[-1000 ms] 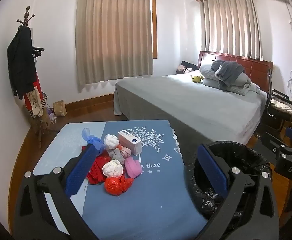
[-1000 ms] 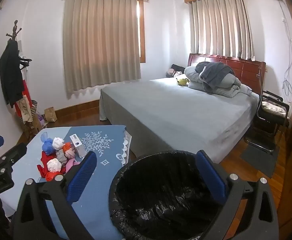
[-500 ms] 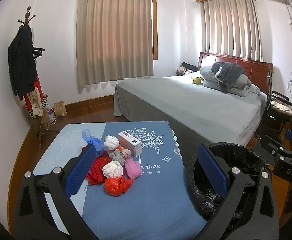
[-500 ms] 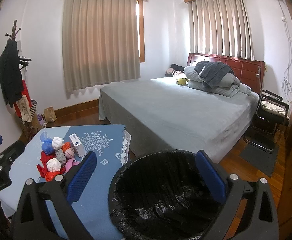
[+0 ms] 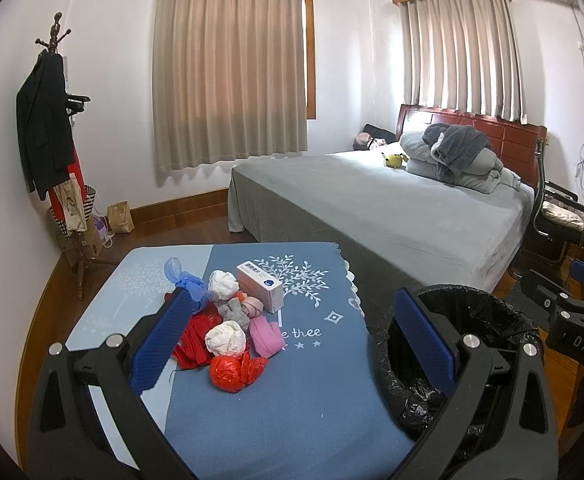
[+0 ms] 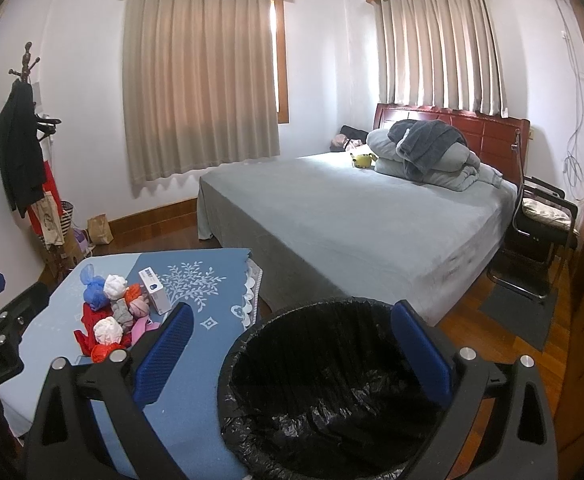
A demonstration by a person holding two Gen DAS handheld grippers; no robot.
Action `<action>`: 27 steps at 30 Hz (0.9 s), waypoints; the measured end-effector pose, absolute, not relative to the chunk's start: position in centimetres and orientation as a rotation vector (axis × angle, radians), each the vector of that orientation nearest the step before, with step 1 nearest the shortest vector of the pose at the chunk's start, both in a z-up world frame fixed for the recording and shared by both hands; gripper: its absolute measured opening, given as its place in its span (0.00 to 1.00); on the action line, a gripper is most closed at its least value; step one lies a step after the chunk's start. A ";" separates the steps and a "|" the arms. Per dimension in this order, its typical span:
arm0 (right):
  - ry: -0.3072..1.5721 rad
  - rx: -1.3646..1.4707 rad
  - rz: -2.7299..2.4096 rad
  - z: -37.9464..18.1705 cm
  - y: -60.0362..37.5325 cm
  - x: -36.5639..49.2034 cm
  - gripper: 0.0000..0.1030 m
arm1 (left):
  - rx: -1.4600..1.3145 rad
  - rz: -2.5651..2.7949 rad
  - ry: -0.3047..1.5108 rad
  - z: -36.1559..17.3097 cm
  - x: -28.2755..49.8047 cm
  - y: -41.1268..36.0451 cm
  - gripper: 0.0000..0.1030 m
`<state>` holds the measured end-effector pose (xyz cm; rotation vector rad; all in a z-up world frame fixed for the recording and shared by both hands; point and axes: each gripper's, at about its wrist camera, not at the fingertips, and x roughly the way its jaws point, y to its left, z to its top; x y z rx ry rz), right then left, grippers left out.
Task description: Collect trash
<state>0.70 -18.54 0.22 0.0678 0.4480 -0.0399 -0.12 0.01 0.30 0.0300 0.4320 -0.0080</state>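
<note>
Left wrist | trash pile [image 5: 228,320]: crumpled multicolored wads | left tool [image 5: 292,344], right tool [image 6: 292,348]: both apart, empty

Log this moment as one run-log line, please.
stage: pre-grasp | left gripper: open, empty, above trash pile | right gripper: open, empty, over bin | trash on table

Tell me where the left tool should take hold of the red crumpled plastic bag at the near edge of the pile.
Grip the round bunched body of the red crumpled plastic bag, coming from above on its near side. It lies nearest the open left tool, its near flank clear on the blue tablecloth; the white paper wad sits close behind it.
</note>
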 end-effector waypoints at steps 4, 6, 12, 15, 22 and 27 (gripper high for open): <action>0.450 0.069 -0.039 0.2 -18.5 0.7 0.94 | 0.030 -0.008 0.432 0.3 -0.1 0.0 0.95; 0.450 0.068 -0.040 0.2 -18.5 0.7 0.94 | 0.031 -0.008 0.432 0.3 -0.1 0.0 0.95; 0.451 0.070 -0.041 0.2 -18.5 0.7 0.94 | 0.029 -0.007 0.432 0.3 -0.1 0.0 0.95; 0.451 0.070 -0.040 0.2 -18.5 0.8 0.94 | 0.029 -0.008 0.431 0.8 -0.2 0.0 0.95; 0.452 0.070 -0.040 -0.1 -18.6 0.7 0.94 | 0.029 -0.008 0.430 0.9 -0.2 0.1 0.95; 0.452 0.069 -0.040 -0.1 -18.5 0.8 0.94 | 0.028 -0.007 0.432 0.8 -0.2 0.1 0.95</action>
